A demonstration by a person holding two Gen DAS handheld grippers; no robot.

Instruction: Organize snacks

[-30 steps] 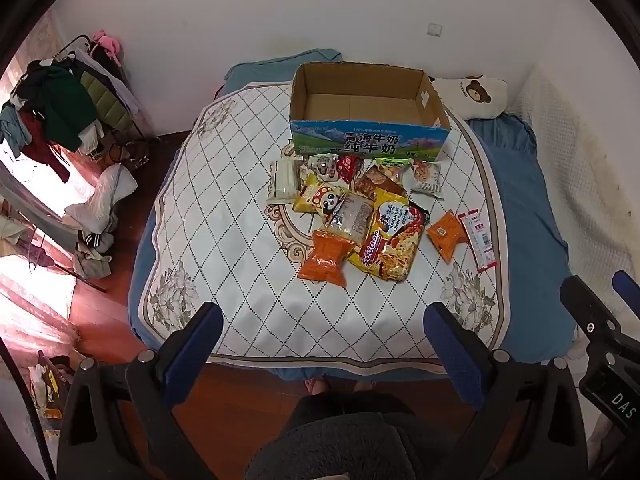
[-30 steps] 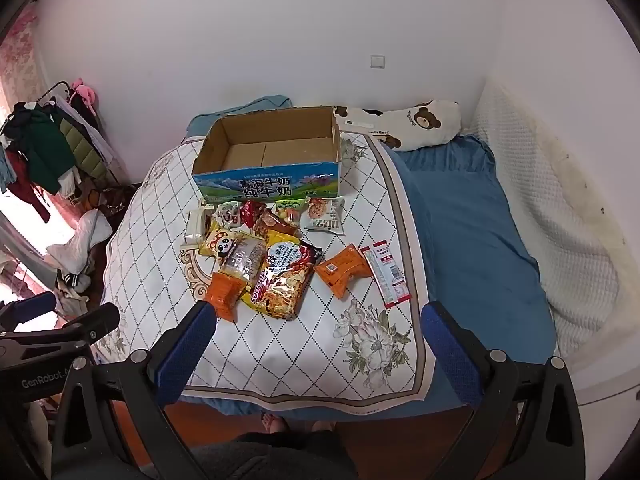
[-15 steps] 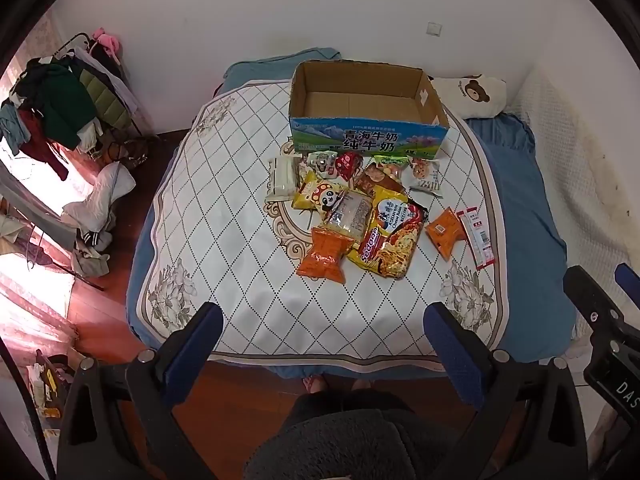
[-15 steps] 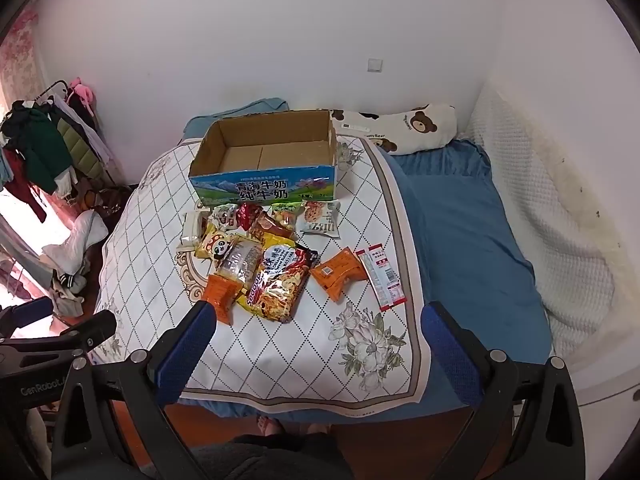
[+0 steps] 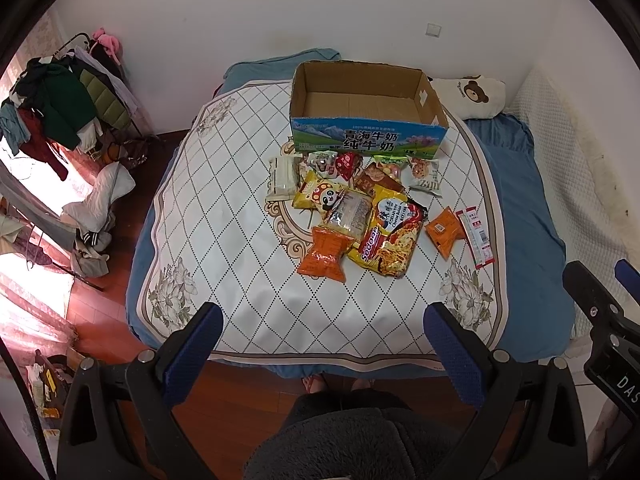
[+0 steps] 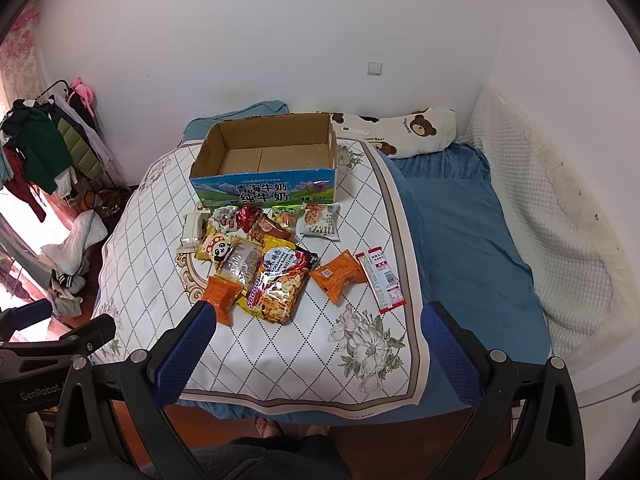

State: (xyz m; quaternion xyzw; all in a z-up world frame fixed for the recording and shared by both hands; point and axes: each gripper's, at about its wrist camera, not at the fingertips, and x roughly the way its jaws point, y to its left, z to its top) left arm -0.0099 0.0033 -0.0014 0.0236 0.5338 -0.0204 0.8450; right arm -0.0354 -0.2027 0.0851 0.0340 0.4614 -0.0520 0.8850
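Note:
An open, empty cardboard box (image 5: 366,114) (image 6: 266,160) stands at the far end of a quilted bed cover (image 5: 224,208) (image 6: 280,352). Several snack packs lie in a heap in front of it: a yellow noodle bag (image 5: 390,236) (image 6: 280,284), an orange bag (image 5: 326,254) (image 6: 222,294), an orange pack (image 5: 444,230) (image 6: 338,276), a red-white stick pack (image 5: 476,236) (image 6: 380,278). My left gripper (image 5: 324,334) and right gripper (image 6: 316,330) are both open, empty, and held above the bed's near edge, well short of the snacks.
A bear-print pillow (image 6: 404,130) lies at the back right on the blue sheet (image 6: 468,216). A clothes rack (image 5: 60,100) and piled laundry (image 5: 96,200) stand left on the wood floor. A white padded wall (image 6: 552,208) borders the right. The person's feet (image 5: 336,382) show below.
Both grippers have drifted slightly, so the bed and snacks shift a little in view. Nothing on the bed has moved and both stay open.

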